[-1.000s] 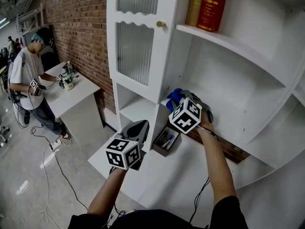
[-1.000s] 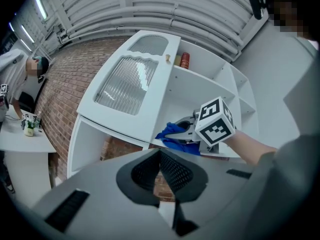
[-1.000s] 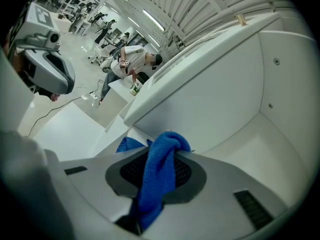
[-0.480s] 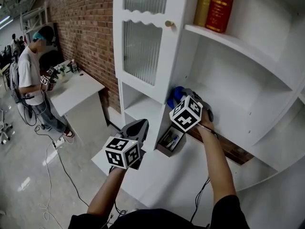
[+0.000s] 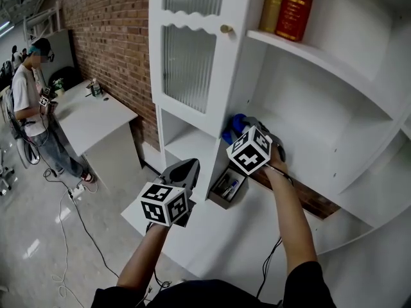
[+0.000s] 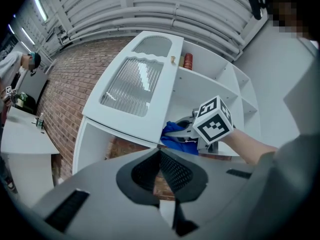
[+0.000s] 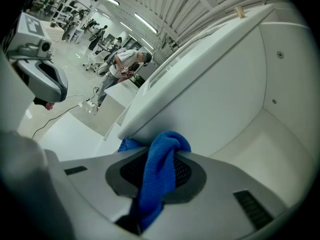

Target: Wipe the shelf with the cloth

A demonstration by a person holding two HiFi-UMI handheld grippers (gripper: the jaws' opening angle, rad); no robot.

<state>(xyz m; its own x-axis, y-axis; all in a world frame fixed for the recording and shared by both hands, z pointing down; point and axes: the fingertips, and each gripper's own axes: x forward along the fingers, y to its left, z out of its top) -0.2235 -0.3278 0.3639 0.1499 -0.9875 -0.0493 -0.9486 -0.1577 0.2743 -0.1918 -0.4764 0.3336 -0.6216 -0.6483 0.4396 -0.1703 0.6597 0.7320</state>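
Head view steeply down; both gripper views toward one shelf [image 5: 321, 165]

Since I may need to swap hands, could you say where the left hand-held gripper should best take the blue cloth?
I'd pinch the loose bunch of blue cloth bulging beyond the right hand-held gripper, coming from the open front of the shelf; the rest is clamped.

Open workroom, red brick wall [image 5: 115, 37] on one side.
White table [image 5: 96, 117] stands against the brick on a pale grey floor [image 5: 32, 249]; strip lights [image 7: 110, 0] overhead farther back.
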